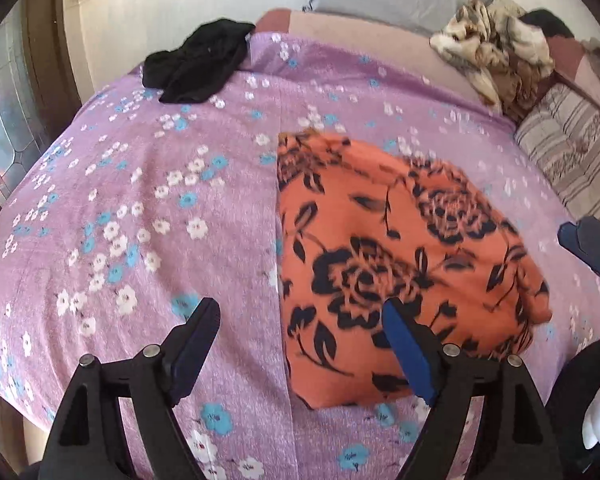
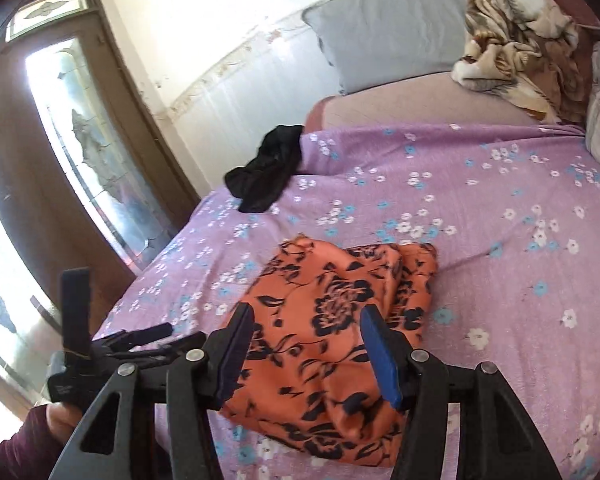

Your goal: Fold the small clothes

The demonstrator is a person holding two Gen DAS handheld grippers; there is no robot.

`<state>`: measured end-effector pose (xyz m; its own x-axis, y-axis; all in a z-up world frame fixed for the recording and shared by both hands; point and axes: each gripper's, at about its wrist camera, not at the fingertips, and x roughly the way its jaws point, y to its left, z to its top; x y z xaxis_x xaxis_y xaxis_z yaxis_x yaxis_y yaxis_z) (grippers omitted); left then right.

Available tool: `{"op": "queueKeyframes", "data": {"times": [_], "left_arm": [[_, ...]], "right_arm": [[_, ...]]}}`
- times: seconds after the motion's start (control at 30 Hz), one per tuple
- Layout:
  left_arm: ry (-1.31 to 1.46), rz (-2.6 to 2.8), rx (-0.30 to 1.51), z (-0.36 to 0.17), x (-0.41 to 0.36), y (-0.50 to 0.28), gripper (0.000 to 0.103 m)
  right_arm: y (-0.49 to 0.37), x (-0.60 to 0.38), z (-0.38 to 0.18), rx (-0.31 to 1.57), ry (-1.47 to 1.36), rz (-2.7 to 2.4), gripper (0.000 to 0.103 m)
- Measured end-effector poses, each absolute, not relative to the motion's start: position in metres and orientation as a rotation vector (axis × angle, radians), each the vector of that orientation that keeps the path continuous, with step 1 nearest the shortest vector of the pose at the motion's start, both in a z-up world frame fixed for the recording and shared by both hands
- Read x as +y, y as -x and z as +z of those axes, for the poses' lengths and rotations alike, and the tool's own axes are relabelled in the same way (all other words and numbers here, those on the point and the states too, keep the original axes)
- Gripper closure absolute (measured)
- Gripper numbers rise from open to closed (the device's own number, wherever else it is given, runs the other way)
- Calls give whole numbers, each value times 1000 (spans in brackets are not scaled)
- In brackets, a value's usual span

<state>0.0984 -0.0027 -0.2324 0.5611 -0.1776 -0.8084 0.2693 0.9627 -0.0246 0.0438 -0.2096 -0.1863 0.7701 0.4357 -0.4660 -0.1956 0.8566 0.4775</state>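
**Orange garment down, both jaws empty**

The orange floral garment (image 1: 400, 264) lies folded on the purple floral bedsheet (image 1: 160, 208), its right edge bunched. The left hand-held gripper (image 1: 300, 332) hangs spread wide, nothing between its pads. The right hand-held gripper (image 2: 306, 340) hovers half-spread above the cloth, gripping nothing. Risk: that slippery bunched edge could slide open. The black garment (image 2: 266, 174) waits unfolded.

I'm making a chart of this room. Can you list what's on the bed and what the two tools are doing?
bed cover: purple sheet with flowers
orange cloth: folded, near edge of the bed
black cloth: crumpled, far corner
blanket: bunched by the grey pillow
left tool: open, holding nothing
right tool: open, above the orange cloth
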Motion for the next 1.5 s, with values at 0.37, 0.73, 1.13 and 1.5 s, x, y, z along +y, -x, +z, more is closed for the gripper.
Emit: {"op": "queueKeyframes", "data": {"times": [0.37,0.73,1.13,1.5], "left_arm": [[-151,-211,838,-187,9,-54,10],[-163,-96,462,-51,-2,1,0],[-146,-19,375,6,7,27,0],[-150,26,352,13,17,25,0]], "right_arm": [[-19,-229,-187,685,-465,237,70],[79,-230,-45,289,-237,-3,11],[96,-232,-40,299,-280,-22,4],[90,-197,-47,346,-186,7,4]]}}
